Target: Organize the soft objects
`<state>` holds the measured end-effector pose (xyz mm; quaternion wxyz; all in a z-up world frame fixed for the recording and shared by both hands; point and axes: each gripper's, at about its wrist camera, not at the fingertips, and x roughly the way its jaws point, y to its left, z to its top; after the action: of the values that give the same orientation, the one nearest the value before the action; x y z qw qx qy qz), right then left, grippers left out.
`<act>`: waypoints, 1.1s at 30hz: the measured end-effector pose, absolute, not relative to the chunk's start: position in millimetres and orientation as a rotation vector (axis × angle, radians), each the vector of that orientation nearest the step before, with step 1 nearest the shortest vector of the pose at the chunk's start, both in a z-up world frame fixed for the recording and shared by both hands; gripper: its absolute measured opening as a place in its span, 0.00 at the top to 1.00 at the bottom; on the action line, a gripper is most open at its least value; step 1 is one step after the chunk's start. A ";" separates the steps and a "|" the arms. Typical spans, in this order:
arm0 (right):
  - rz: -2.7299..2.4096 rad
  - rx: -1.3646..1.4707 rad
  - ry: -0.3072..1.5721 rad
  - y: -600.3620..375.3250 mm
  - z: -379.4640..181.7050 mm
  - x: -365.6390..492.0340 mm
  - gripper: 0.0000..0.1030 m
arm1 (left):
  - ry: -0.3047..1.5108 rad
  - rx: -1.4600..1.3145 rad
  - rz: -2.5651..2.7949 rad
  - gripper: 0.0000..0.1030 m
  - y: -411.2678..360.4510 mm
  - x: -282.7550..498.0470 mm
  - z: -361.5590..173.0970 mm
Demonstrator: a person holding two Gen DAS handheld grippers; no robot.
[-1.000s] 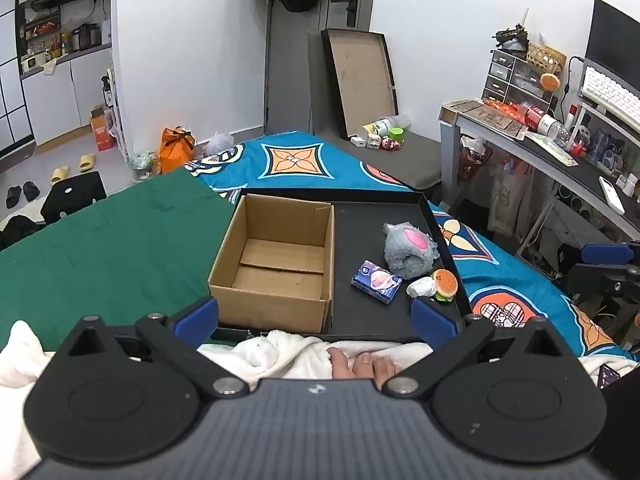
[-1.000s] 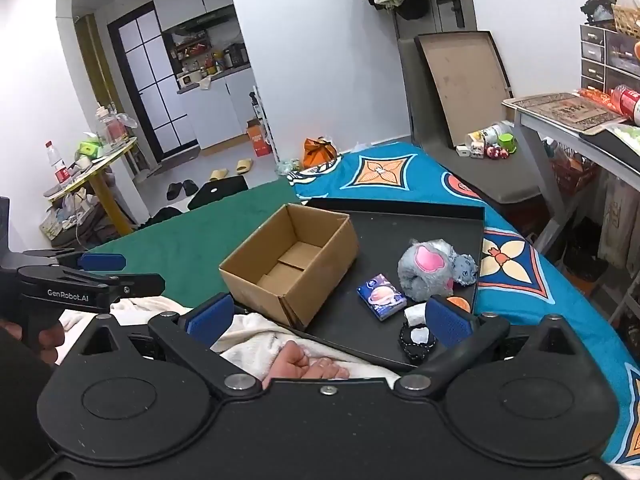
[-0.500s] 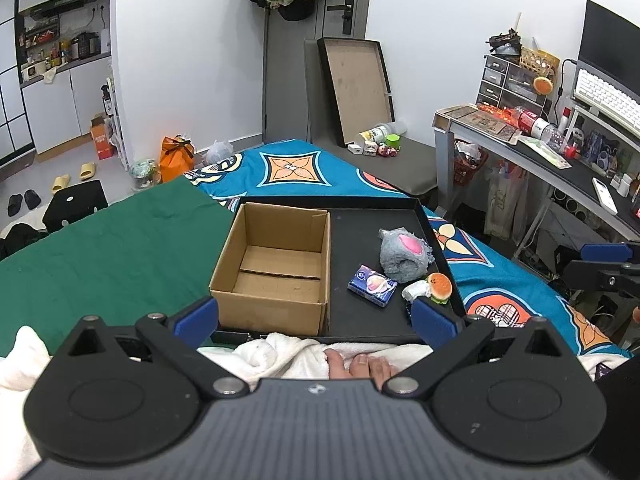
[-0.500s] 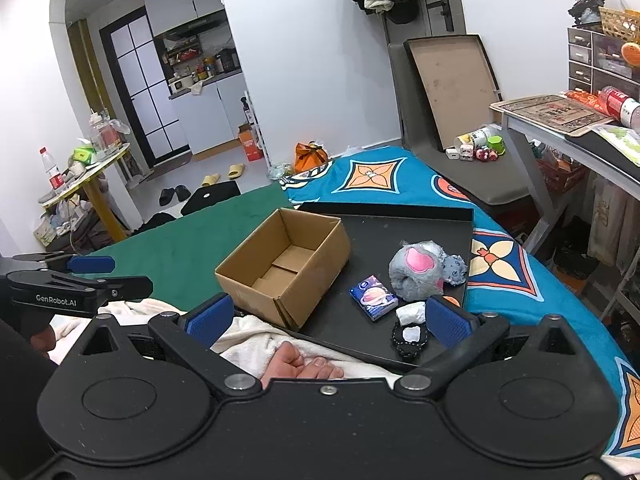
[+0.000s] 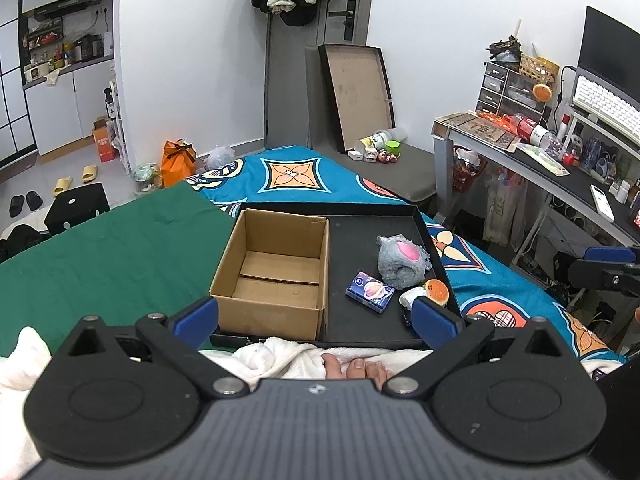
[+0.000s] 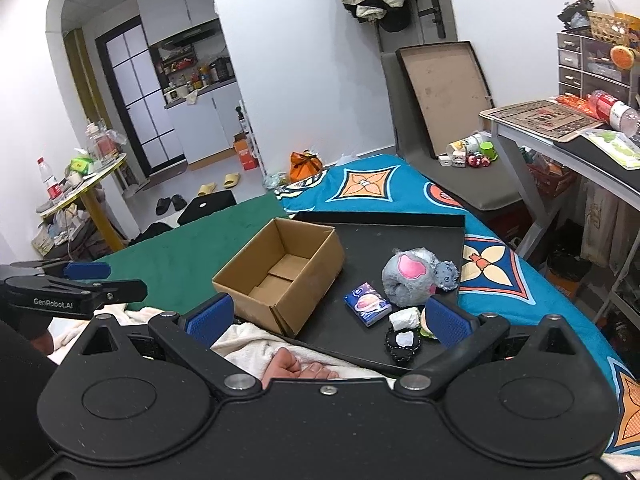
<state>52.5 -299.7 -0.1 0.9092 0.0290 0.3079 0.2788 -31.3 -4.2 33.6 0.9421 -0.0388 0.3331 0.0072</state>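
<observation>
An empty open cardboard box (image 5: 276,272) (image 6: 280,276) stands at the left of a black tray (image 5: 360,236) (image 6: 384,240) on the bed. Right of it lie a grey plush with a pink patch (image 5: 402,260) (image 6: 412,276), a blue tissue pack (image 5: 370,291) (image 6: 367,304), a white squishy (image 5: 412,297) (image 6: 405,318), an orange bun-like toy (image 5: 436,290) and a black round piece (image 6: 403,344). My left gripper (image 5: 316,318) is open and empty, held near the tray's front edge. My right gripper (image 6: 328,318) is open and empty, also short of the tray.
The tray sits on a blue patterned sheet (image 5: 296,172) beside a green blanket (image 5: 100,252). A white towel (image 5: 280,356) and bare toes (image 5: 352,370) lie just under the grippers. A cluttered desk (image 5: 540,156) stands to the right, a leaning tray lid (image 5: 356,92) behind.
Both grippers have drawn back and risen a little, so the tray and box look smaller and farther. Jaws stay open; no object has moved.
</observation>
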 end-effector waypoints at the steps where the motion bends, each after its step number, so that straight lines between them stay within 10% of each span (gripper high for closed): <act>1: 0.573 0.063 0.637 -300.3 0.0 53.0 0.00 | 0.679 -0.081 0.016 0.01 -3.9 -31.8 34.1; 33: 0.550 0.003 0.657 -298.0 -9.0 50.6 0.00 | 0.681 -0.094 0.024 0.01 0.4 -36.6 34.2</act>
<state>50.6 -298.0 -9.0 0.9096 0.0016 0.3187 0.2665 -36.6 0.4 34.2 0.9414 -0.0462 0.3338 0.0116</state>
